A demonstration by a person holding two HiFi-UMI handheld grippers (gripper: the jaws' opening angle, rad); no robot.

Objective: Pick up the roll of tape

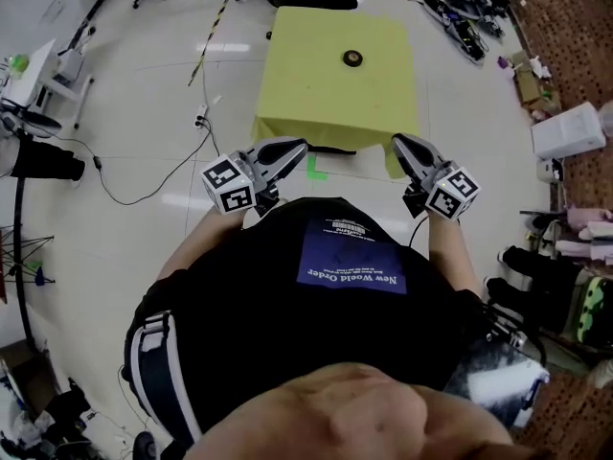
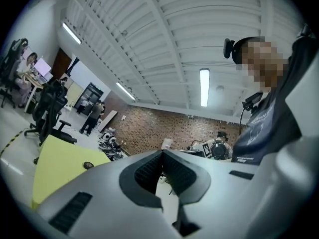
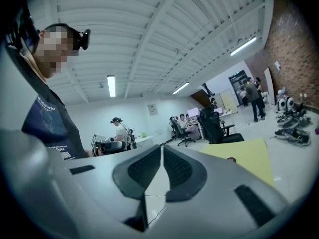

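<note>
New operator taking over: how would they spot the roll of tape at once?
Look for the table covered in yellow cloth on the pale floor ahead of the person. The roll of tape lies in its far half. It is a small dark ring, the only thing on the cloth.

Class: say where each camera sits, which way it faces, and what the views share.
Head view: on the head, steeply downward; yellow table, roll of tape, chest, left gripper, right gripper.
Left gripper view: along shut jaws toward brick wall; chest at right.
Right gripper view: along shut jaws toward desks; chest at left.
Shared: yellow table and roll of tape, all three.
</note>
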